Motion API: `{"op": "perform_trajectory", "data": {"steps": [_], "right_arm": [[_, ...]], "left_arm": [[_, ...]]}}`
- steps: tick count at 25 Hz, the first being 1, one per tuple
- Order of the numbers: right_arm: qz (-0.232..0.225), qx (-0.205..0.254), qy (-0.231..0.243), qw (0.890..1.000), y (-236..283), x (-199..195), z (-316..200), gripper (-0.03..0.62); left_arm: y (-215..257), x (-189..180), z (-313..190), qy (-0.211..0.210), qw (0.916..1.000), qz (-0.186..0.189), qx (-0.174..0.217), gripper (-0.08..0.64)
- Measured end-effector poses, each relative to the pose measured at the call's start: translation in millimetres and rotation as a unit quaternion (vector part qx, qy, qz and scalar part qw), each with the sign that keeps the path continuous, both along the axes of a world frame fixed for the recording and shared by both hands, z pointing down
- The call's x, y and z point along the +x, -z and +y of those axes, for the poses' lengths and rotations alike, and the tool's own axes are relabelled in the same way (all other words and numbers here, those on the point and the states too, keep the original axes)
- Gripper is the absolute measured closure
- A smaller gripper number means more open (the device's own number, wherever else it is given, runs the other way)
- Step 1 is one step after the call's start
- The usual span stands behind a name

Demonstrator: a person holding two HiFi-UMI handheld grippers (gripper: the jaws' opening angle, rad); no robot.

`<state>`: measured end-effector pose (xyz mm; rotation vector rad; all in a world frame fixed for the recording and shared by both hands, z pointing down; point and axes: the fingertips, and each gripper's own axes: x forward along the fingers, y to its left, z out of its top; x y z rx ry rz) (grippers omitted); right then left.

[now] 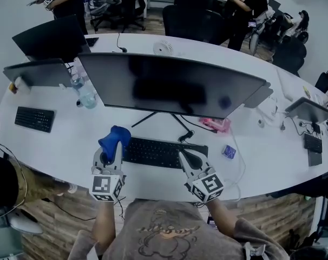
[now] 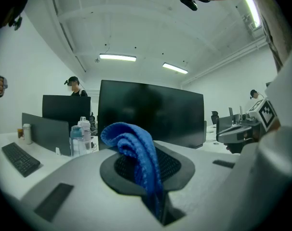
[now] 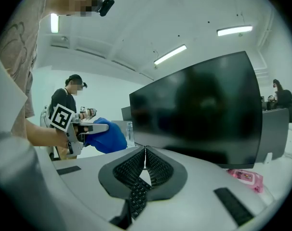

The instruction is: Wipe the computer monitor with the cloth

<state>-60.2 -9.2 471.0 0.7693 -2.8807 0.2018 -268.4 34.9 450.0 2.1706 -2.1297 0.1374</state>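
Observation:
A wide dark monitor (image 1: 175, 85) stands at the middle of the white desk, and it shows in the left gripper view (image 2: 151, 112) and the right gripper view (image 3: 199, 109) too. My left gripper (image 1: 111, 148) is shut on a blue cloth (image 1: 114, 140), held low in front of the screen's left part, over the keyboard's left end. The cloth (image 2: 136, 153) bulges out from between the jaws. My right gripper (image 1: 188, 158) is shut with nothing in it, above the keyboard's right end. The blue cloth (image 3: 105, 136) also appears at the left of the right gripper view.
A black keyboard (image 1: 161, 151) lies under both grippers. Water bottles (image 1: 84, 93) stand left of the monitor, a pink packet (image 1: 215, 124) and a small blue item (image 1: 228, 151) to the right. Other monitors (image 1: 37, 72), a second keyboard (image 1: 34, 118), chairs and people ring the desk.

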Motion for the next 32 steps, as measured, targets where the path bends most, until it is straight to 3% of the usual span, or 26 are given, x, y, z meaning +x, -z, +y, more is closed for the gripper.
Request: {"op": "perform_trajectory", "data": {"steps": [12, 32], "right_arm": [[0.01, -0.01, 0.048, 0.999, -6.5, -63.8, -20.7, 0.571], [0.028, -0.056, 0.081, 0.995, -47.2, -121.6, -47.4, 0.571]], "left_arm": [[-26.6, -61.5, -35.0, 0.035, 0.9992, 0.005, -0.018, 0.512], [-88.3, -136.1, -87.1, 0.062, 0.9959, 0.005, -0.065, 0.512]]}}
